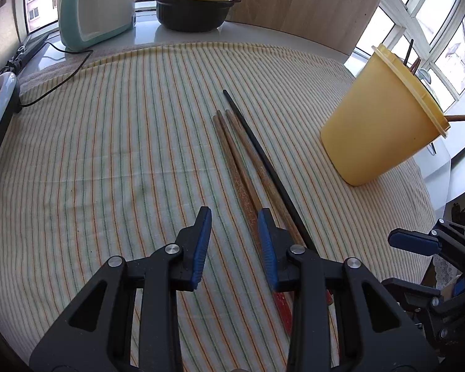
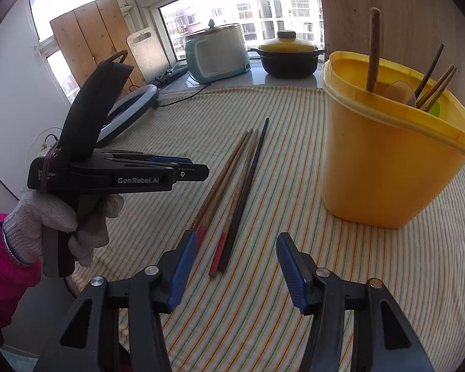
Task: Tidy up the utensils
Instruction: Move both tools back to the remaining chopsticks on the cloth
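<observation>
Both claws were open, empty. Long brown wooden chopsticks [image 2: 229, 183] with one black chopstick [image 2: 248, 186] lay at 12 o'clock of the right claw [image 2: 236, 266], long axes pointing 12-to-6. The left claw [image 1: 234, 248] was about as near.

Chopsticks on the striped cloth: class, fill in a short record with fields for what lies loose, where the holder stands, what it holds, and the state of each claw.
Loose items: wooden chopsticks and one black chopstick, side by side on the striped cloth
Holder: yellow bucket, upright, right of the chopsticks
Holder contents: several utensils, handles up
Left claw: open, empty, above the chopsticks' near ends
Right claw: open, empty
</observation>
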`<state>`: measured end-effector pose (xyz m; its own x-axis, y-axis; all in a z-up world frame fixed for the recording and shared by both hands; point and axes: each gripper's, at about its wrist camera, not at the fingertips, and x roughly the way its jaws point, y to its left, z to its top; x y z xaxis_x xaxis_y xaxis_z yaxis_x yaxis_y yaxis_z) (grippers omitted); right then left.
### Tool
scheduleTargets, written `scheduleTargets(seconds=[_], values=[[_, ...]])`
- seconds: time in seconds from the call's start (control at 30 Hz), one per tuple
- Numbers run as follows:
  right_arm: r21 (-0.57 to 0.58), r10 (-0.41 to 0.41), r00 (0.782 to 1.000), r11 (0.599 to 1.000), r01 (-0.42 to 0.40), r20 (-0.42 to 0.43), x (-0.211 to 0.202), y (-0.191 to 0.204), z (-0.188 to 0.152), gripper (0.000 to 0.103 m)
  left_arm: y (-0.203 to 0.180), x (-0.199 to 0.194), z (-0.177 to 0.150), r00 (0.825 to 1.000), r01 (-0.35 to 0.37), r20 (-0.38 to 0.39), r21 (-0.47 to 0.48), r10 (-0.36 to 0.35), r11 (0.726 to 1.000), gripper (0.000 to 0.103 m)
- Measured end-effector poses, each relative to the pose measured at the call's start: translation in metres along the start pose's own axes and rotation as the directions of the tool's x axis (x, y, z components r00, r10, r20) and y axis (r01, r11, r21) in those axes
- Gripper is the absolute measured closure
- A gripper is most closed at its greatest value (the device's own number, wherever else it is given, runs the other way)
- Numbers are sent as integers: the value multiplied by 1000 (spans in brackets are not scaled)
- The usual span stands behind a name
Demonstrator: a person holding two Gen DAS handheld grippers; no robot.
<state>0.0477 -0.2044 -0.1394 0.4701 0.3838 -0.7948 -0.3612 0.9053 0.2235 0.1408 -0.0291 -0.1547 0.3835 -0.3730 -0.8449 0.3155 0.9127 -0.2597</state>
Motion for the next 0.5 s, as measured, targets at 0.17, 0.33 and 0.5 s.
scheduleTargets(seconds=[0.17, 0.33, 0.5], values=[[-6, -22, 999, 1000, 22, -26, 23, 4, 6, 66, -1, 6, 0, 1000, -10, -3, 6, 10, 1000, 72], [-39, -64, 997, 997, 62, -47, 43, 12, 15, 71, -3, 12, 2, 1000, -27, -2, 24, 27, 999, 72], [-32, -96, 994, 995, 94, -61, 54, 9, 17, 75, -2, 19, 3, 999, -35, -9, 37, 35, 999, 72]])
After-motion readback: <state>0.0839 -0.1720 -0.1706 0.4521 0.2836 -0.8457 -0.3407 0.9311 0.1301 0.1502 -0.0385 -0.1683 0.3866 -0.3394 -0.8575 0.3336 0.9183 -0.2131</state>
